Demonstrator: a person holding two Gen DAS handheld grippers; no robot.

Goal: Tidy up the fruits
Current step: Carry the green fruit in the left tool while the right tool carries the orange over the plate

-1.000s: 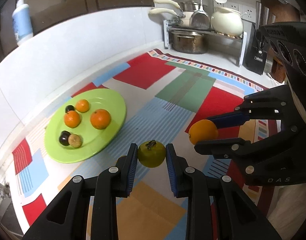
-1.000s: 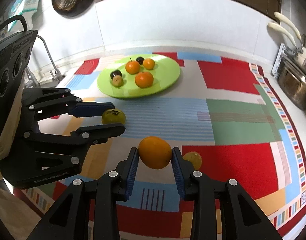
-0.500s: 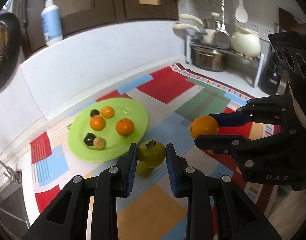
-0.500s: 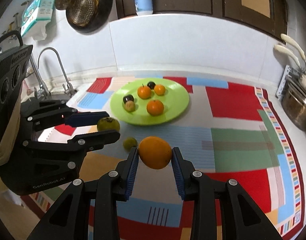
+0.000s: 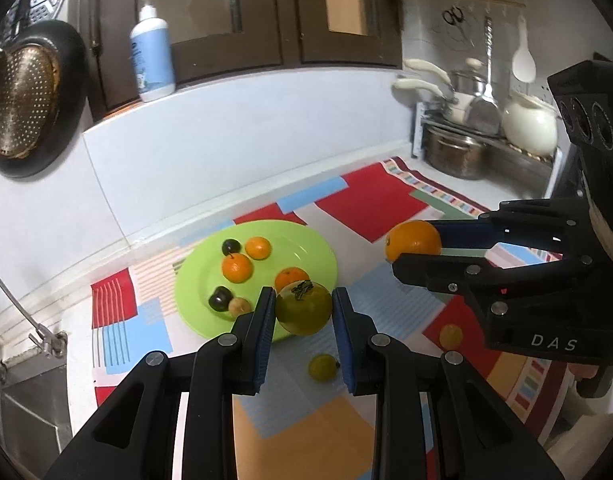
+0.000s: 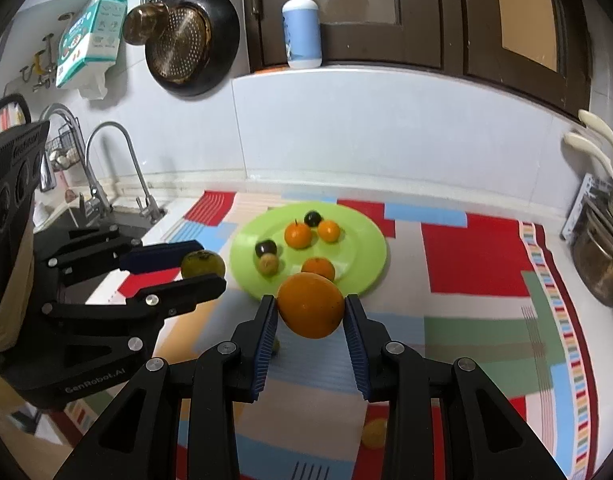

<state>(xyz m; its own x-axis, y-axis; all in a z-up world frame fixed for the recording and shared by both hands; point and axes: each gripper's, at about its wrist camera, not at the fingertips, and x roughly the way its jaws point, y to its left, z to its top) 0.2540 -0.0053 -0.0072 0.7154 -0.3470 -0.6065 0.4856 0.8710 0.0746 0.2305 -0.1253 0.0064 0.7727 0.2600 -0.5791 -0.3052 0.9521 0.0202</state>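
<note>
The left tongs [image 5: 304, 310] pinch a green fruit [image 5: 303, 307] and the right tongs [image 6: 311, 318] an orange [image 6: 311, 305], the green plate [image 6: 362, 268] just beyond both.

Eight fruits [image 5: 303, 307], one plate [image 5: 318, 248].
</note>
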